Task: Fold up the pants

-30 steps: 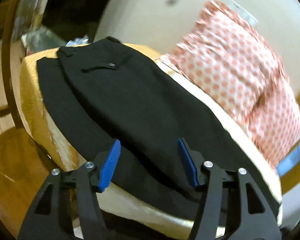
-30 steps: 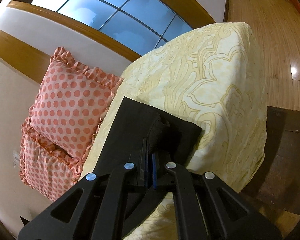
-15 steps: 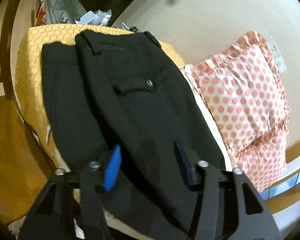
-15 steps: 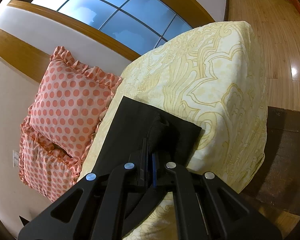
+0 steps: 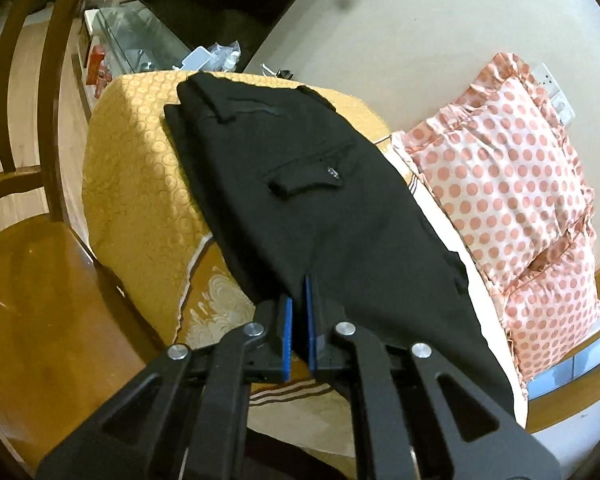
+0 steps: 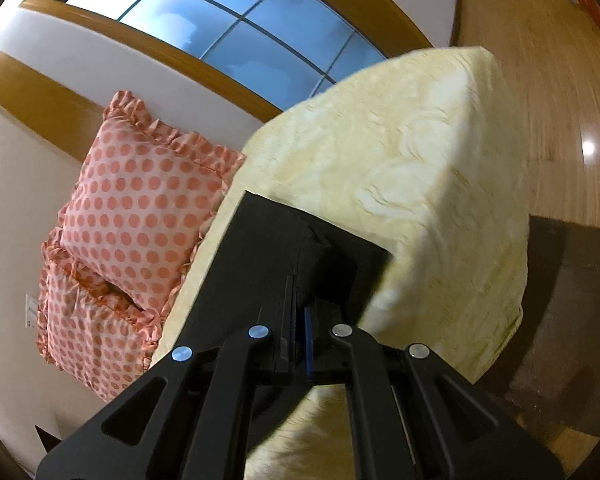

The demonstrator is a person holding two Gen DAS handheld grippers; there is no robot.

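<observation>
Black pants (image 5: 300,200) lie lengthwise on a bed with a yellow patterned cover (image 5: 140,184), waistband at the far end, back pocket facing up. My left gripper (image 5: 298,312) is shut on the near edge of the pants around the thigh. In the right wrist view the leg end of the pants (image 6: 276,248) lies on the pale yellow cover (image 6: 420,168). My right gripper (image 6: 300,308) is shut on a bunched fold of the leg near the hem.
Two pink polka-dot pillows (image 5: 512,200) lean on the wall beside the pants; they also show in the right wrist view (image 6: 140,200). A wooden chair (image 5: 28,240) stands left of the bed. A window (image 6: 228,24) is above. Wooden floor (image 6: 560,80) lies to the right.
My left gripper was open over the pants and has closed on the near edge of the fabric. The right gripper stays shut on the leg end and has shifted slightly.
</observation>
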